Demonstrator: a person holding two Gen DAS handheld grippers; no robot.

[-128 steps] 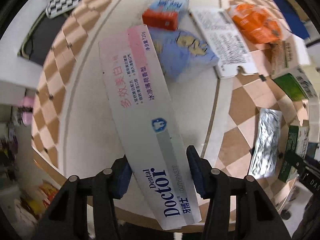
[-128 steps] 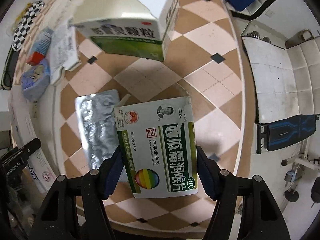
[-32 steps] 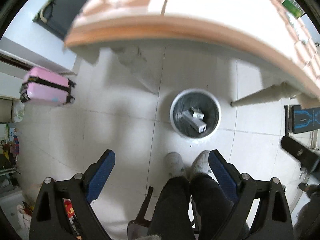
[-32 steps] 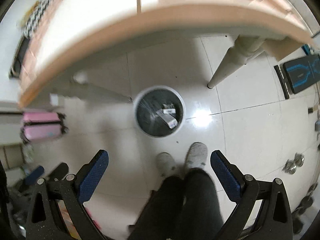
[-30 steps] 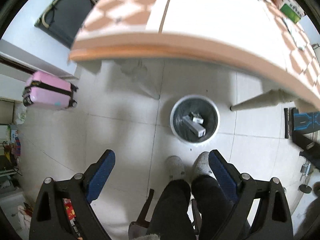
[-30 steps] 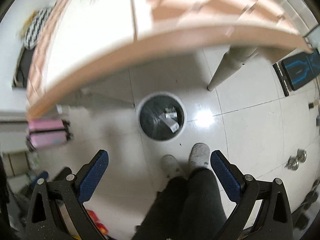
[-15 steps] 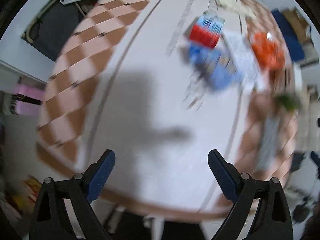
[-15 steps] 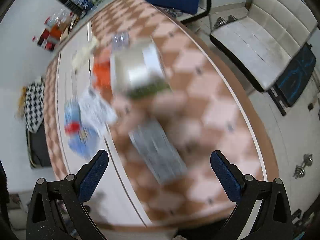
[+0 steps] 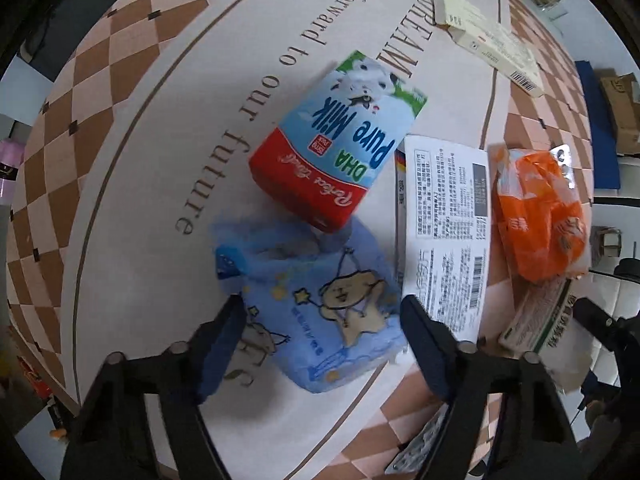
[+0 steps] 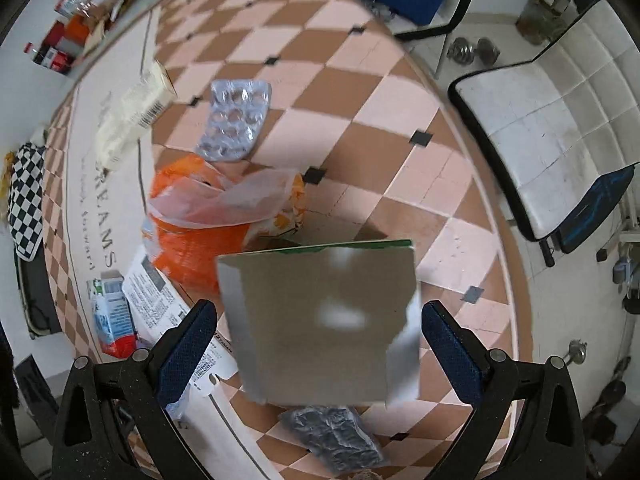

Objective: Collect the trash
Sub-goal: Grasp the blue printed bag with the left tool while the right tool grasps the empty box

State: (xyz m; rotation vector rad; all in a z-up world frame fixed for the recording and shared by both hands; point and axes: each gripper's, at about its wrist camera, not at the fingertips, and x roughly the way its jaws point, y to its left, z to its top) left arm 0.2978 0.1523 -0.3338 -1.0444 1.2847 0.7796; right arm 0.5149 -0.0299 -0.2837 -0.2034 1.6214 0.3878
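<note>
In the left wrist view my left gripper is open, its jaws on either side of a blue tissue pack with bear drawings on the checkered table. A red and blue Pure Milk carton lies just beyond it. In the right wrist view my right gripper is open around a standing cardboard box with a green edge, not touching it. An orange plastic bag lies behind the box.
A white printed leaflet lies right of the tissue pack. A cream long box lies at the far edge. Two silver blister packs show in the right wrist view. A white padded chair stands beside the table.
Both grippers dropped their boxes into the floor bin, then swung back up over the table. The left now frames the tissue pack, the right the cardboard box.
</note>
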